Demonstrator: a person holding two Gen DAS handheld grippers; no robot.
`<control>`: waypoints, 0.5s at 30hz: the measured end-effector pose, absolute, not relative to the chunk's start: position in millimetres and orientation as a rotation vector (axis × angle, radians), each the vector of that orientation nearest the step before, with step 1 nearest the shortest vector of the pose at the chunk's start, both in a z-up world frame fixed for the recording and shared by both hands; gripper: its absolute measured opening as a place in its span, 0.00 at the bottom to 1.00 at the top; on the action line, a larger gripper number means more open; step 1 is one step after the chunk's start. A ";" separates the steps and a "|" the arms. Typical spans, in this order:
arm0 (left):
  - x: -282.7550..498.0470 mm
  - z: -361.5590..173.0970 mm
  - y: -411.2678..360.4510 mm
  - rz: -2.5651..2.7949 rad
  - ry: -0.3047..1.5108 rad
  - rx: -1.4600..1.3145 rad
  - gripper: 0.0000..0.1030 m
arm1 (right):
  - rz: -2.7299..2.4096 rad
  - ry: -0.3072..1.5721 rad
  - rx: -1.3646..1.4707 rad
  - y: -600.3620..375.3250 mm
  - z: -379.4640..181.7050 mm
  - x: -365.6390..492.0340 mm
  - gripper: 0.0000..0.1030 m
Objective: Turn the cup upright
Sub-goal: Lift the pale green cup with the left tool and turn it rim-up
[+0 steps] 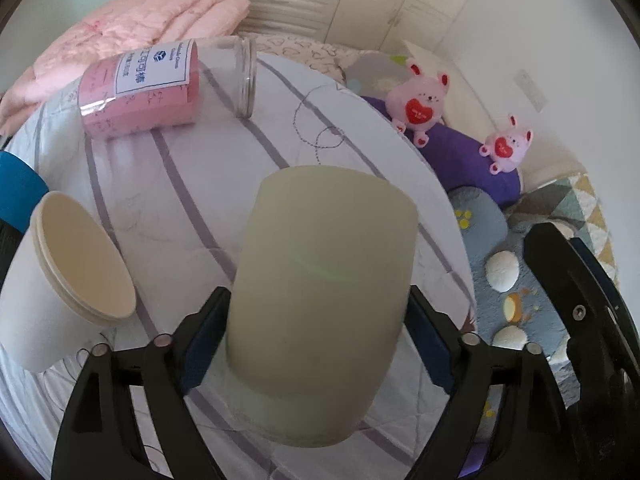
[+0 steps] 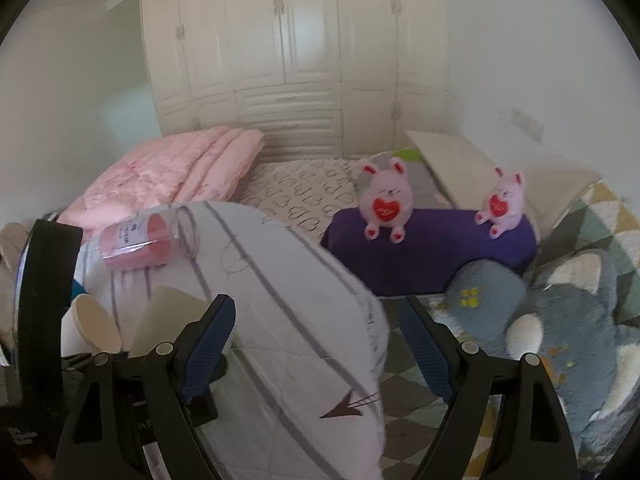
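Note:
A pale green cup (image 1: 320, 300) stands between the fingers of my left gripper (image 1: 318, 340), base away from the camera, over a white striped cushion (image 1: 248, 168). The blue pads (image 1: 204, 344) press both its sides. It shows as a pale wedge in the right wrist view (image 2: 160, 320). A white paper cup (image 1: 68, 280) lies on its side to the left, mouth facing right; it also shows in the right wrist view (image 2: 92, 328). My right gripper (image 2: 316, 340) is open and empty above the cushion's (image 2: 304, 320) right edge.
A clear jar with a pink label (image 1: 160, 84) lies on its side at the cushion's far end. A folded pink quilt (image 1: 132, 28) lies behind it. Two pink plush rabbits (image 2: 384, 200) sit on a purple pillow (image 2: 432, 248). A blue plush (image 2: 560, 320) lies at right.

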State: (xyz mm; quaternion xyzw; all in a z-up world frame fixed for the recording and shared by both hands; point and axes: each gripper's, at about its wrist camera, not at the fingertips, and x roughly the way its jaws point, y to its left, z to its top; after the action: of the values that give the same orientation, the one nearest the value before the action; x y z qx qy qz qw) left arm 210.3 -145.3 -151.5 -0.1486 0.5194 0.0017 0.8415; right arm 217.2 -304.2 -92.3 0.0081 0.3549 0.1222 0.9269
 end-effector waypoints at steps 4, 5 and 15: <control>208.3 -147.6 -145.6 -0.007 1.098 -0.274 0.95 | 0.289 0.775 0.050 -300.2 -99.3 221.7 0.82; 207.2 -147.1 -145.4 -0.027 1.102 -0.279 0.96 | 0.304 0.788 0.059 -299.1 -100.2 223.0 0.82; 191.0 -126.0 -138.2 -0.139 1.067 -0.274 1.00 | 0.414 0.978 0.191 -286.8 -106.5 240.0 0.82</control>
State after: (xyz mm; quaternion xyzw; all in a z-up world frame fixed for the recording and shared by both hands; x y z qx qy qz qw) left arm 191.0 -138.2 -126.0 -0.1299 0.5064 -0.0658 0.8499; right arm 240.0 -286.8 -106.5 0.0909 0.4656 0.1972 0.8580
